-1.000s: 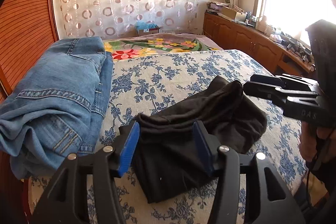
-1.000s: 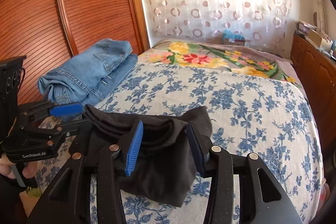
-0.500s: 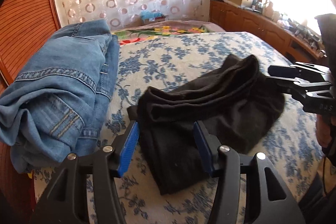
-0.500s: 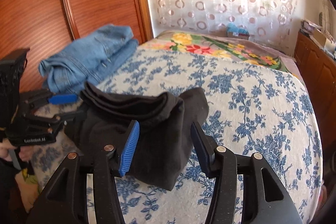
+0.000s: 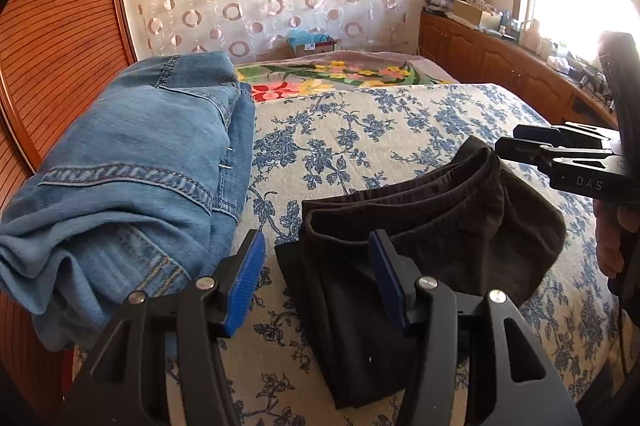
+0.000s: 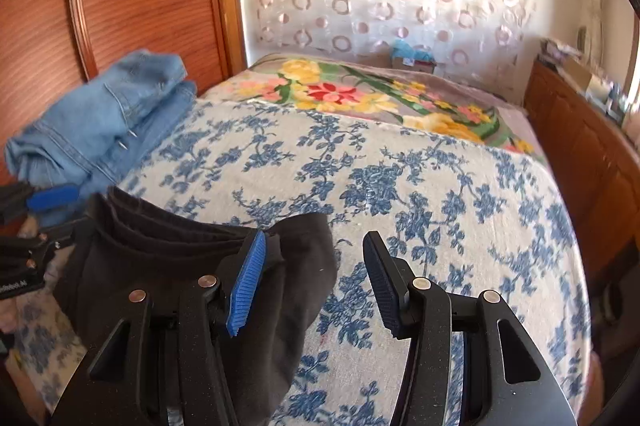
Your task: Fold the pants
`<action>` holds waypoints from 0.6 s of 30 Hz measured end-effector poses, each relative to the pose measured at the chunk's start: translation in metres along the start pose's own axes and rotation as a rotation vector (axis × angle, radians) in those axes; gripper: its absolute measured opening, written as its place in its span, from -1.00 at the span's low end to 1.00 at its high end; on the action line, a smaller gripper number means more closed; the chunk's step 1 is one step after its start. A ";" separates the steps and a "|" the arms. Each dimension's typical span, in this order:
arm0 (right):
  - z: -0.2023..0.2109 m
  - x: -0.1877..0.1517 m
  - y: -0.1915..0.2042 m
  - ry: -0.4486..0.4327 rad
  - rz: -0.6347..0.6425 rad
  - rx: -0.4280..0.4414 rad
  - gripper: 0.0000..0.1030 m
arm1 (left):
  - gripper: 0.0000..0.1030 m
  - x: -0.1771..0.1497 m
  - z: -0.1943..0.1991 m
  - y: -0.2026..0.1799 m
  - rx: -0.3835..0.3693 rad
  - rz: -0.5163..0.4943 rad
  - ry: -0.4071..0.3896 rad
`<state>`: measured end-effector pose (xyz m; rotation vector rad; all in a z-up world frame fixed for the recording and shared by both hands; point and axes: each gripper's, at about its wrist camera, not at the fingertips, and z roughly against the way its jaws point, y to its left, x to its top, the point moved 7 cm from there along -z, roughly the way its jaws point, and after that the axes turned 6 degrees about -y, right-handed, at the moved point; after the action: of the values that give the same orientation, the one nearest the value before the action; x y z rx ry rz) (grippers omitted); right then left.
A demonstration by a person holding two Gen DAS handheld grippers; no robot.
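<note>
Black pants [image 5: 420, 234] lie folded in a thick bundle on the blue-flowered bedspread [image 5: 360, 130]. My left gripper [image 5: 316, 258] is open and empty, just above the bundle's near left corner. My right gripper [image 6: 312, 258] is open and empty, over the bundle's right end; the pants [image 6: 168, 266] sit to its left in that view. The right gripper also shows in the left wrist view [image 5: 560, 154] at the bundle's far right edge. The left gripper's blue fingertip [image 6: 52, 196] shows at the left of the right wrist view.
Folded blue jeans [image 5: 120, 166] lie stacked at the bed's left side against a wooden headboard [image 5: 52, 38]. A flowered blanket [image 6: 360, 98] covers the far end. A wooden cabinet [image 5: 500, 66] with clutter runs along the right under the window.
The right gripper has swung right, so the black pants now sit mostly left of its jaws. The left gripper has shifted slightly left. Both stay open.
</note>
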<state>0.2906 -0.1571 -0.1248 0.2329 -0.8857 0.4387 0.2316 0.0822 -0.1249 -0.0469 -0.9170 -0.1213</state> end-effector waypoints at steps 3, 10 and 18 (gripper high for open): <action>0.011 -0.005 0.002 -0.008 -0.013 0.031 0.01 | 0.03 -0.006 0.006 -0.003 -0.011 -0.006 -0.003; 0.045 -0.035 0.022 0.006 0.005 0.124 0.01 | 0.04 -0.028 0.023 -0.016 -0.059 -0.014 0.005; 0.059 -0.070 0.028 0.053 -0.001 0.169 -0.03 | 0.03 -0.055 0.040 -0.022 -0.091 0.001 0.028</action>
<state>0.1979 -0.1731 -0.1432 0.3753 -0.7966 0.5173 0.1642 0.0684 -0.1447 -0.1294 -0.8832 -0.1620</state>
